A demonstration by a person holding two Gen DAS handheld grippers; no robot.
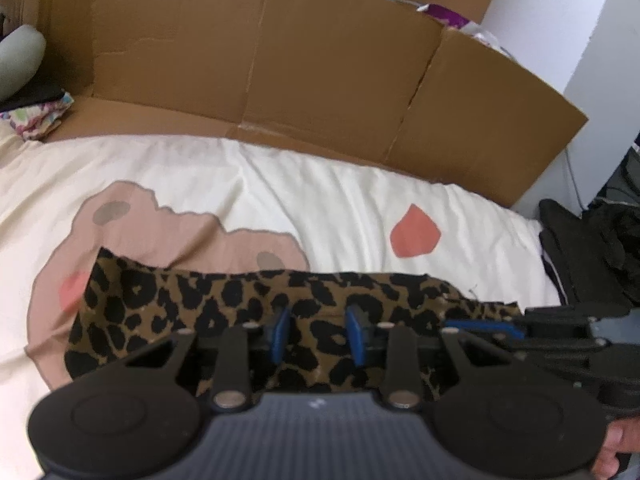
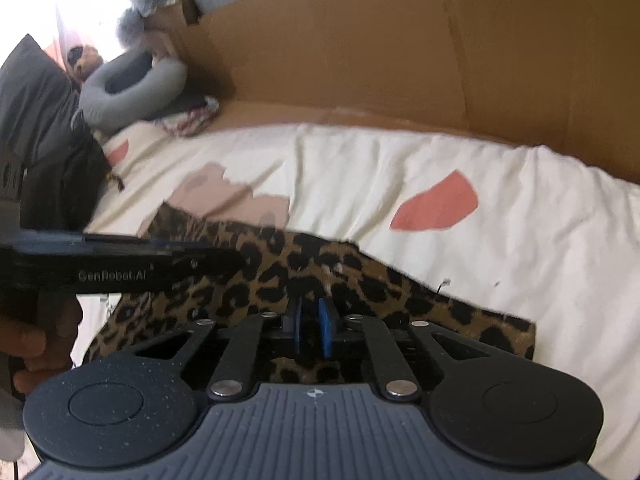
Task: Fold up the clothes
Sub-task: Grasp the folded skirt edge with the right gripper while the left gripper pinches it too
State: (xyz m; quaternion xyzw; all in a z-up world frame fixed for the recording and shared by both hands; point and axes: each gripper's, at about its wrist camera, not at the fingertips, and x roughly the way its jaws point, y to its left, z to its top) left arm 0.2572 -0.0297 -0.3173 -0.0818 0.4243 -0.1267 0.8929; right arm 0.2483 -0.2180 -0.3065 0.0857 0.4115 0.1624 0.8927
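Each gripper, left gripper [image 1: 319, 334] and right gripper [image 2: 311, 326], has a ribbed grey housing, black linkage arms, silver pivot screws and blue pads [image 1: 356, 334]. White "GenRobot.AI" lettering marks one side.

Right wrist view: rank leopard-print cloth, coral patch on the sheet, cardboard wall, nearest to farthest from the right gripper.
From the right gripper:
1. Leopard-print cloth, directly under and around the fingers.
2. Coral patch, up and to the right on the cream sheet.
3. Cardboard wall, standing behind the bed's far edge.
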